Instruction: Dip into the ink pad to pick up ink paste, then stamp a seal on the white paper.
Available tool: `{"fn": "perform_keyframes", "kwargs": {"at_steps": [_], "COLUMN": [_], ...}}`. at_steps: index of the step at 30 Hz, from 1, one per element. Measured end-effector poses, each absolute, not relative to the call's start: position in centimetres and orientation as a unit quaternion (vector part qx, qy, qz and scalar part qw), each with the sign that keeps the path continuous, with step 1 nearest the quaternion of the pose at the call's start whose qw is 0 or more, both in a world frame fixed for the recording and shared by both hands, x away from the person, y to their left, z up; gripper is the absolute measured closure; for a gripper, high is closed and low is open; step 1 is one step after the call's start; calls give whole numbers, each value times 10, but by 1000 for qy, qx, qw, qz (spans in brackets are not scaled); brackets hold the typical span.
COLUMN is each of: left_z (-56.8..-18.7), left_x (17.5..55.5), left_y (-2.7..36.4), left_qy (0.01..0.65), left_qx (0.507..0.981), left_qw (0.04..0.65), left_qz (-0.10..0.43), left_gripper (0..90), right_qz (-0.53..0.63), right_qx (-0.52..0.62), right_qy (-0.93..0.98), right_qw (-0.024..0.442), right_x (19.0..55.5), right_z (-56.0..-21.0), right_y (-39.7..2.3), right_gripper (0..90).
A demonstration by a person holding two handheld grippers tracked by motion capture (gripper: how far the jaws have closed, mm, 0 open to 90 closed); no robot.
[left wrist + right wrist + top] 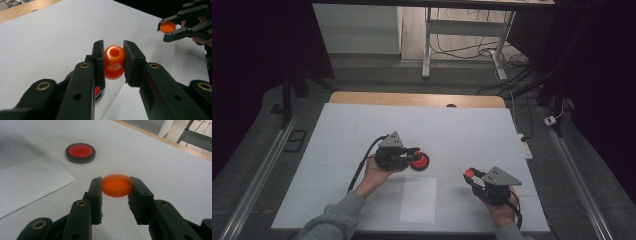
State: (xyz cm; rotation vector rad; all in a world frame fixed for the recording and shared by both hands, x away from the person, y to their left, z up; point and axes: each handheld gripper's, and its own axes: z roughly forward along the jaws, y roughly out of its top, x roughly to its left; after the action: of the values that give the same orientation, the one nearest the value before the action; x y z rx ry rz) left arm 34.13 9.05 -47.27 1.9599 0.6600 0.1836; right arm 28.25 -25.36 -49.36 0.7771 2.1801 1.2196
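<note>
My left gripper [113, 50] is shut on a small rounded orange piece [114, 56] with a hole in its top. It holds the piece just above a black-rimmed red disc [419, 161] that lies on the white table cover [362, 125]. The disc's edge [97, 92] shows under the left jaw. My right gripper [116, 182] is shut on a flat round orange cap [116, 186], held sideways off the table. In the high view the right gripper [472, 175] is at the lower right with the cap [470, 173] at its tip, apart from the left gripper [414, 151].
A white paper sheet [418, 199] lies flat near the front edge between the two hands. A wooden table edge [412, 98] runs along the far side of the cover. Beyond it stand desk legs and cables [472, 50] on the floor.
</note>
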Motion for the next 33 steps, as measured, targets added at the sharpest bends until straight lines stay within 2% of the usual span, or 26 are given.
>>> {"fn": "perform_keyframes", "kwargs": {"at_steps": [33], "left_z": [-471], "left_x": [319], "left_y": [97], "left_qy": [257], "left_qx": [828], "left_qw": [493], "left_qz": [74], "left_gripper": [726], "right_qz": [451], "right_qx": [287], "right_qy": [804], "right_qw": [261], "right_x": [282], "right_z": [-493], "right_y": [-254], "right_gripper": [641]}}
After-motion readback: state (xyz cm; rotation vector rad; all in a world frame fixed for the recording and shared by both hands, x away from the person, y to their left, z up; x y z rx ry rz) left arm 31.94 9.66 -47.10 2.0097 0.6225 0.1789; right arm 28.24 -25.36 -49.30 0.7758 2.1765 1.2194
